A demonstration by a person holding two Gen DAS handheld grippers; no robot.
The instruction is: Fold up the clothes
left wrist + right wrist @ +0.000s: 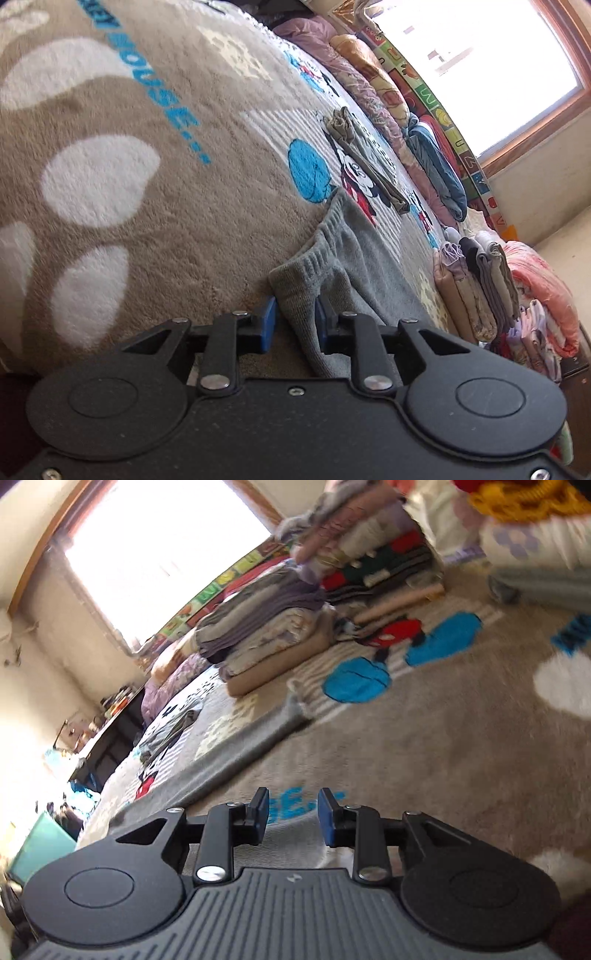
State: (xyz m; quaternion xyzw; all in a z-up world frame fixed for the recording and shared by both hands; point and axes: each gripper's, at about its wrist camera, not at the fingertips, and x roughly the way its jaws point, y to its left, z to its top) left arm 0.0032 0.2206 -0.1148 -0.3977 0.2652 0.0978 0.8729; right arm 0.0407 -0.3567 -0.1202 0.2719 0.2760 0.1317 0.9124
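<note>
Left gripper (295, 326) pinches grey garment (354, 266); right gripper (293, 814) gapes, empty.

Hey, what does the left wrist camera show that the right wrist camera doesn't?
Only the left wrist view shows the left hand-held gripper with the gray knit garment between its blue pads, though a firm pinch is hard to confirm, and a rolled olive-gray cloth lying farther away.

Only the right wrist view shows the right hand-held gripper, open and empty above the blanket, and a dark desk below the window.

Both show the cartoon-mouse blanket, the bright window and stacks of folded laundry.
</note>
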